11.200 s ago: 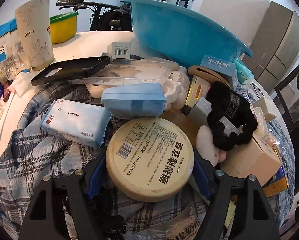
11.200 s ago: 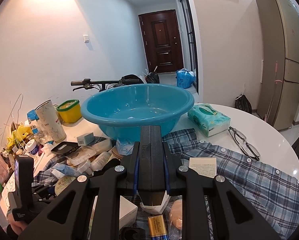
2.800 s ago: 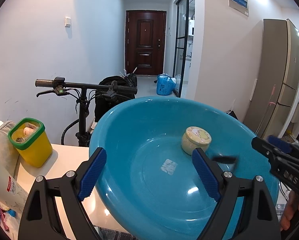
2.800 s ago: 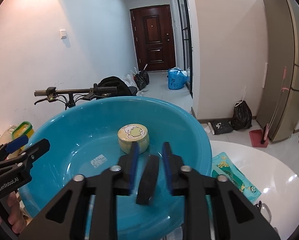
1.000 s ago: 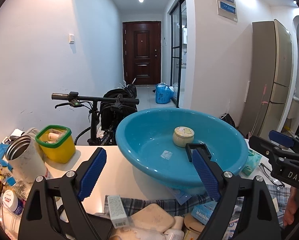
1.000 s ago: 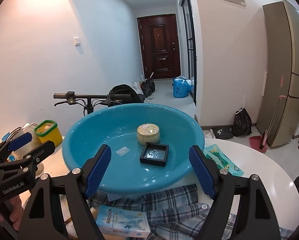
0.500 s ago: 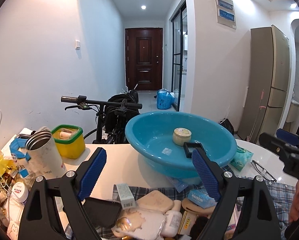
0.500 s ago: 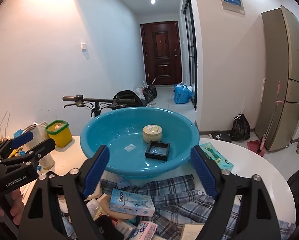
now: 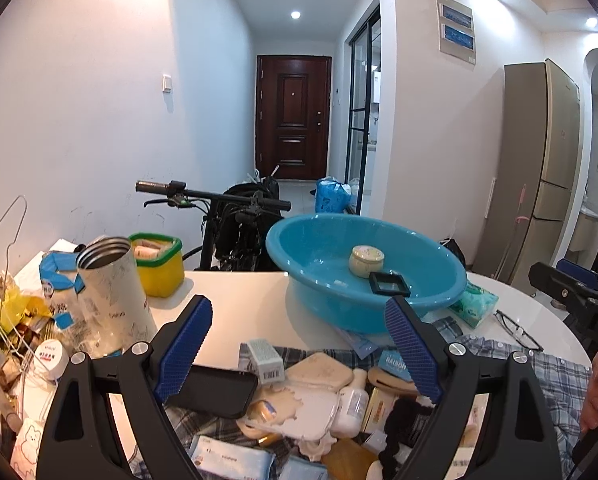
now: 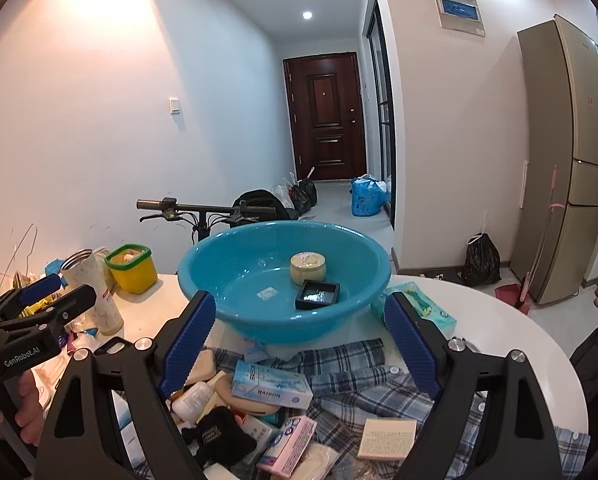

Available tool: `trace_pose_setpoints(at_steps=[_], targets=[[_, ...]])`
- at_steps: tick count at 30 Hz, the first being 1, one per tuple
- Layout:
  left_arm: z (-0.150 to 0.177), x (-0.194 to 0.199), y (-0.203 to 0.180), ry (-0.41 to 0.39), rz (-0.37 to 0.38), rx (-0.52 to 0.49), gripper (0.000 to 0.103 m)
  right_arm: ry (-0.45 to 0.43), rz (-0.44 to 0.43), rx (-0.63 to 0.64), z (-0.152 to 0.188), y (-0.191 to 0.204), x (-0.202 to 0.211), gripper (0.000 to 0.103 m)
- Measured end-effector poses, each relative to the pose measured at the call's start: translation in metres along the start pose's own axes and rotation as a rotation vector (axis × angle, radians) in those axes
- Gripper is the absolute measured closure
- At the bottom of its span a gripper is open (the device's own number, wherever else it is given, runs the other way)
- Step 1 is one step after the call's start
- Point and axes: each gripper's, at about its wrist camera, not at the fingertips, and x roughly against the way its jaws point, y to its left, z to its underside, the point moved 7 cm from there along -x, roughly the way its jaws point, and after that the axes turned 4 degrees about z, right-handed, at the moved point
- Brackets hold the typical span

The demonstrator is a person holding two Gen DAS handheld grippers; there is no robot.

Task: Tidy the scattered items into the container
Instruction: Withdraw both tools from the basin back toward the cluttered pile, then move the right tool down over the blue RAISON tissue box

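Observation:
The blue basin (image 9: 327, 312) (image 10: 259, 324) stands on the white table with a cream jar (image 9: 366, 260) (image 10: 308, 267) and a black square box (image 9: 389, 283) (image 10: 317, 294) inside. Nearer to me, scattered items lie on a plaid shirt (image 10: 379, 392): a RAISON box (image 10: 271, 384), a pink pack (image 10: 289, 444), a black scrunchie (image 10: 219, 436), a dark flat case (image 9: 215, 390), a barcoded white box (image 9: 265, 360). My left gripper (image 9: 297, 308) and right gripper (image 10: 299, 300) hover above this pile, short of the basin, both open and empty.
A yellow tub with a green rim (image 9: 157, 268) and a tall metal-rimmed cup (image 9: 111, 292) stand at the left among clutter. A green tissue pack (image 10: 419, 308) and glasses (image 9: 517, 330) lie right of the basin. Bicycle handlebars (image 9: 211, 196) stand behind the table.
The right gripper let the black box go into the basin. Both grippers then drew back from the basin, which looks smaller now, and more of the pile has come into view.

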Motion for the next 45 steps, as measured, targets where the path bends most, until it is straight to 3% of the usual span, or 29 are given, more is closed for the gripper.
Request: trace_pose_setpoints(at_steps=[16,23,32,37,45], targets=[[0.075,-0.038,0.000,0.194,-0.005,0.015,0.013,0.124,-0.007,0.025,0.048,0.006,-0.021,0.017],[0.077,-0.041,-0.005,0.199,-0.003,-0.003,0.013,0.181,-0.035,0.007,0.064,0.010,-0.032,0.017],[0.072,-0.053,-0.006,0.216,-0.007,-0.013,0.013,0.322,-0.099,-0.003,0.099,0.032,-0.065,0.018],[0.060,-0.064,-0.013,0.215,-0.001,-0.051,0.013,0.357,-0.120,-0.003,0.101,0.033,-0.075,0.018],[0.069,-0.094,-0.020,0.258,0.014,-0.088,0.013,0.431,-0.137,-0.042,0.104,0.032,-0.092,0.018]])
